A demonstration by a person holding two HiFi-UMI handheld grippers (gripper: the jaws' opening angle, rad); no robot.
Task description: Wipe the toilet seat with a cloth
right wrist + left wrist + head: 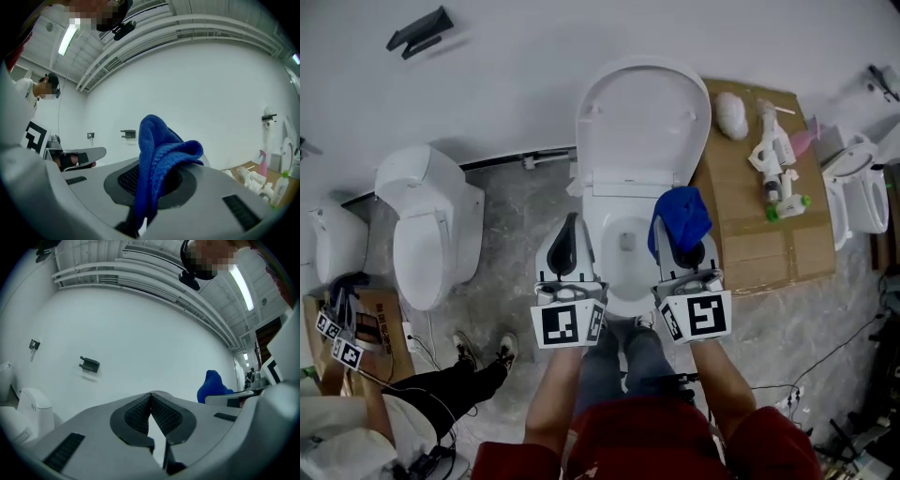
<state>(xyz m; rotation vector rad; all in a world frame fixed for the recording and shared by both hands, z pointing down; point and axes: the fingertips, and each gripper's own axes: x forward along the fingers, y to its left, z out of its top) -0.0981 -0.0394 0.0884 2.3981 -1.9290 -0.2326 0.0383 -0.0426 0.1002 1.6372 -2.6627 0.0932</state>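
Toilet seat and bowl belong to the largest thing in the head view, a white toilet on the grey floor with its lid tipped up against the wall. The seat appears to lie flat on the rim. It looks rigid and smooth and is hinged at the back edge, so it should take firm strokes without shifting.

A cardboard sheet lies just beside the toilet's right edge, with bottles near its far edge. A second toilet stands well apart on the left.

Both grippers are held level in front of the person, one over each side of the bowl. The left gripper has its jaws pressed together with nothing between them. The right gripper is clamped on the blue cloth. The cloth is pinched along a bunched fold, with a loop standing above the pads and a flap drooping over the right jaw. It is up in the air above the right edge of the seat, not touching it.

The cloth looks light, soft and limp. It will likely fold and drag rather than push. The present hold on the gathered middle seems sound, provided enough loose fabric reaches the seat before the hard jaws do.
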